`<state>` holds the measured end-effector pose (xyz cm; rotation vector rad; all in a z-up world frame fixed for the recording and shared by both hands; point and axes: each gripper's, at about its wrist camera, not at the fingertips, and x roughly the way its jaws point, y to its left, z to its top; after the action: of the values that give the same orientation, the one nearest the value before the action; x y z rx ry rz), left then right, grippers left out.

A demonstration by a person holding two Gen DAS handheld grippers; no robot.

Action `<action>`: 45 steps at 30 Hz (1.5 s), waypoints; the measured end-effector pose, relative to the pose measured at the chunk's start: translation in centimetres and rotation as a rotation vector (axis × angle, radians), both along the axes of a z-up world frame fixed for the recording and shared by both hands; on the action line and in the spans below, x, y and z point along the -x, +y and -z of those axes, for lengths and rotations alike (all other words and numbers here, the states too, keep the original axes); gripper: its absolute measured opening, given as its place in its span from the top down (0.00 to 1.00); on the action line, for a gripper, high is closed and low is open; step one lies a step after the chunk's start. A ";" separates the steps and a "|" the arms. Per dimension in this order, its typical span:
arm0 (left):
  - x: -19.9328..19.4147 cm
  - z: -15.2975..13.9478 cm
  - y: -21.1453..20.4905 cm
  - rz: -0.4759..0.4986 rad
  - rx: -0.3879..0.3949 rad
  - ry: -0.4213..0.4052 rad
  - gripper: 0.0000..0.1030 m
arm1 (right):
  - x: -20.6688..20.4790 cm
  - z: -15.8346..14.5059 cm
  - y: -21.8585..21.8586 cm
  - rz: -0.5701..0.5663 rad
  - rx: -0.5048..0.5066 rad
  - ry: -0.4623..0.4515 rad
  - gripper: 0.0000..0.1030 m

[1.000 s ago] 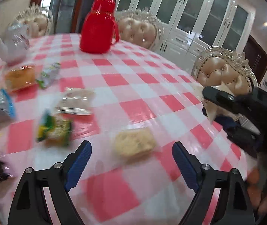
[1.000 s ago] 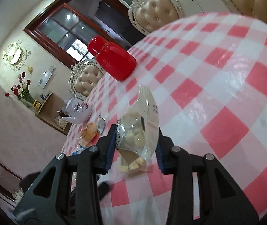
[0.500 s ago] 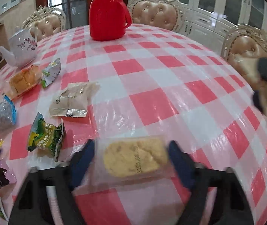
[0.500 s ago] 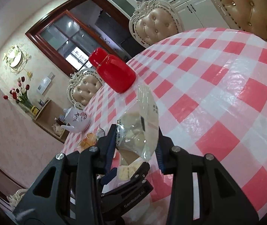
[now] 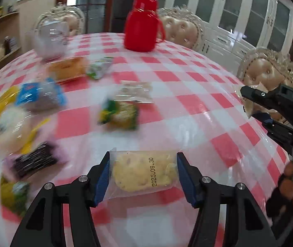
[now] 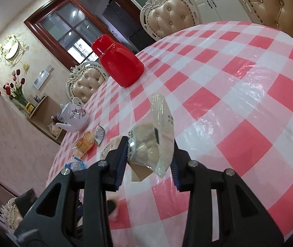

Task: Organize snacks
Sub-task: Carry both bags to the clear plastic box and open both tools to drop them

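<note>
Snacks in both grippers: the left gripper (image 5: 143,174) pinches a clear-wrapped yellow cake (image 5: 144,173) at 6 o'clock in its view, apparently just above the checked tablecloth (image 5: 197,111); the right gripper (image 6: 149,154) clamps a clear pouch of pale pieces (image 6: 152,142) in the air; loose packets (image 5: 119,114) crowd 9 to 11 o'clock; slick film could slide from either grip, or too hard a squeeze crush the cake.

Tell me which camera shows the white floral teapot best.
The right wrist view: the teapot is sharp there, with its spout, handle and flower print all readable, near the far table edge. In the left wrist view the teapot is only a motion-blurred pale shape at the far left of the table.
</note>
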<state>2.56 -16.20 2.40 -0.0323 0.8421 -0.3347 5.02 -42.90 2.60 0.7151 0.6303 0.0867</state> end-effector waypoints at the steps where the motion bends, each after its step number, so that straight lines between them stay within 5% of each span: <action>1: 0.5 -0.2 1.1 -0.014 0.010 -0.004 0.41 | 0.0 0.1 0.2 -0.014 -0.011 -0.003 0.60; 8: 3.7 -1.2 7.7 -0.110 0.064 -0.053 0.41 | -0.7 0.7 3.5 -0.127 -0.019 0.000 0.60; 16: 6.3 -2.2 14.9 -0.268 0.080 -0.123 0.41 | 0.6 0.2 13.7 -0.354 0.099 -0.016 0.60; 30: 8.8 -2.2 21.8 -0.405 0.123 -0.156 0.41 | 5.0 0.2 24.8 -0.559 0.212 -0.053 0.60; 45: 12.8 -2.9 26.2 -0.493 0.121 -0.178 0.41 | 7.3 0.9 31.6 -0.716 0.188 -0.044 0.60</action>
<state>-10.28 9.97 5.29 -0.3135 0.6108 0.0764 -2.25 -11.27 1.72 0.2783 0.8168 0.6929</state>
